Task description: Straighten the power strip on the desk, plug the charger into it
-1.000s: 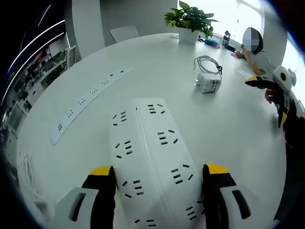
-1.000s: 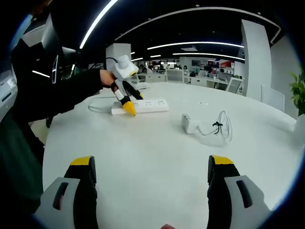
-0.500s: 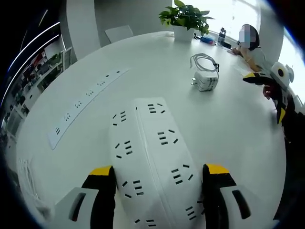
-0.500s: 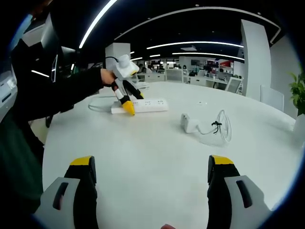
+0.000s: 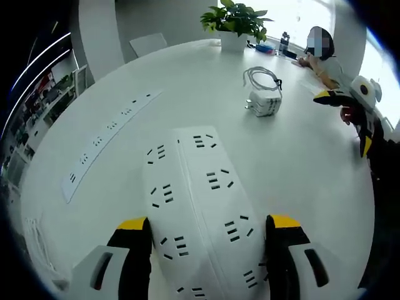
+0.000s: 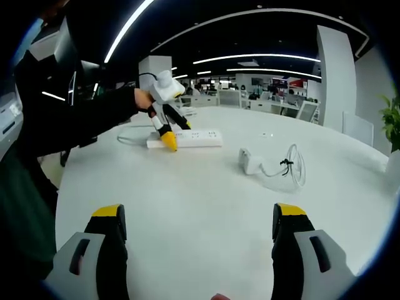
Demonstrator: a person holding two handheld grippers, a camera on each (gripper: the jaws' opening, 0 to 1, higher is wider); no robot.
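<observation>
A white power strip (image 5: 200, 187) with several sockets lies lengthwise between the jaws of my left gripper (image 5: 209, 228), which is shut on its near end. In the right gripper view the same strip (image 6: 197, 138) rests on the white desk with the left gripper (image 6: 167, 142) clamped on its left end. The white charger (image 5: 262, 103) sits further out on the desk, its cable (image 5: 259, 76) coiled behind it; it also appears as the charger (image 6: 250, 160) with the cable loop (image 6: 294, 165). My right gripper (image 6: 200, 219) is open above bare desk, apart from the charger.
A flush socket rail (image 5: 106, 134) runs across the round white desk (image 5: 206, 75) on the left. A potted plant (image 5: 234, 19) and small items stand at the far edge, near a seated person (image 5: 319, 50). The right gripper (image 5: 345, 122) hangs at the right.
The left gripper view has tilted a little, so the charger and plant sit higher and further left. The strip stays between the left jaws. The right gripper view is nearly unchanged.
</observation>
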